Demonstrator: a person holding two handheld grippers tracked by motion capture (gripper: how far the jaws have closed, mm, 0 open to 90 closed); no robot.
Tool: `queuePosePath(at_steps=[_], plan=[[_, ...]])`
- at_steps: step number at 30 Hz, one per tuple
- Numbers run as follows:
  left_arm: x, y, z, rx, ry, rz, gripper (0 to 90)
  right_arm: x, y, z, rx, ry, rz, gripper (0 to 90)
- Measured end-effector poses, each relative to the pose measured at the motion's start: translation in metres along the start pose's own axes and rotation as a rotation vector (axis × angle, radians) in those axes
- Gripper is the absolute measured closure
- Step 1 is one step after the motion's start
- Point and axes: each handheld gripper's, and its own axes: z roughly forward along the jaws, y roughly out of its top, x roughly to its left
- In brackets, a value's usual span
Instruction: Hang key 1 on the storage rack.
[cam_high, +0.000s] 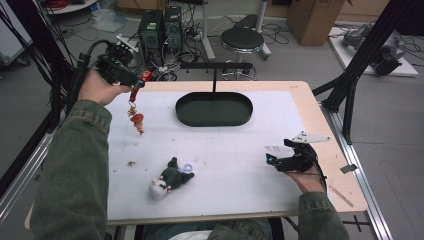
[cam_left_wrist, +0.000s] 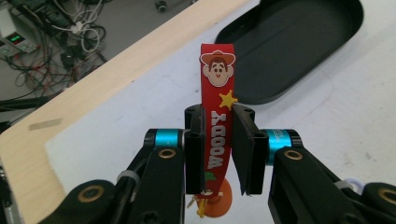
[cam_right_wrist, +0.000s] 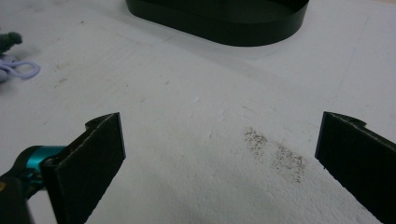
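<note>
left gripper view shows the left tongs (cam_left_wrist: 218, 149) clenched on a red strap (cam_left_wrist: 217, 116) printed with a cowboy face, a yellow star and white letters; the strap stands up between the two black jaws, its looped top rising beyond their tips, and an orange charm (cam_left_wrist: 215, 205) hangs just below them. beyond the tips and to their right lies the black oval tray (cam_left_wrist: 299, 42). in the high view the left tongs (cam_high: 134, 82) are raised above the far left corner of the white bench (cam_high: 225, 150), with the strap (cam_high: 136, 92) and its orange charms (cam_high: 137, 120) dangling under them, clear of the surface. the right tongs (cam_high: 272, 160) rest low near the right edge, jaws released and wide apart, gripping nothing. a small plush doll (cam_high: 169, 180) lies on the bench well to their left, apart from both tongs.
</note>
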Motion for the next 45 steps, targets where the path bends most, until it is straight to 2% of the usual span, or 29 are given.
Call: queuePosePath(at_steps=[3,6,15,19,23,30,31,35,38,45], plan=[[-0.008,0.009,0.004,-0.015,-0.02,0.0,75.3,-0.001,0.0,0.002,0.001,0.009,-0.007,0.5],[-0.017,0.02,0.009,-0.019,-0.021,0.003,75.2,-0.002,0.001,0.003,-0.004,0.022,-0.002,0.5],[-0.045,0.058,0.025,-0.064,-0.095,0.009,75.3,-0.001,0.001,0.004,-0.008,0.038,-0.006,0.5],[-0.052,0.067,0.034,-0.047,-0.104,0.033,75.3,0.0,0.001,0.003,-0.008,0.036,-0.002,0.5],[-0.058,0.076,0.042,-0.04,-0.108,0.037,75.3,-0.001,0.0,0.003,-0.008,0.036,0.002,0.5],[-0.061,0.092,0.052,-0.034,-0.118,0.036,75.3,-0.002,0.0,0.001,-0.022,0.026,-0.009,0.5],[-0.061,0.094,0.053,-0.037,-0.118,0.033,75.3,-0.002,0.0,0.0,-0.022,0.028,0.006,0.5],[-0.058,0.102,0.053,-0.058,-0.118,0.022,75.3,-0.002,-0.001,0.001,-0.016,0.029,0.006,0.5],[-0.057,0.109,0.055,-0.065,-0.11,0.029,75.3,-0.001,-0.001,0.001,-0.013,0.026,-0.002,0.5],[-0.059,0.125,0.068,-0.068,-0.108,0.024,75.3,-0.001,-0.001,0.002,-0.011,0.026,-0.002,0.5]])
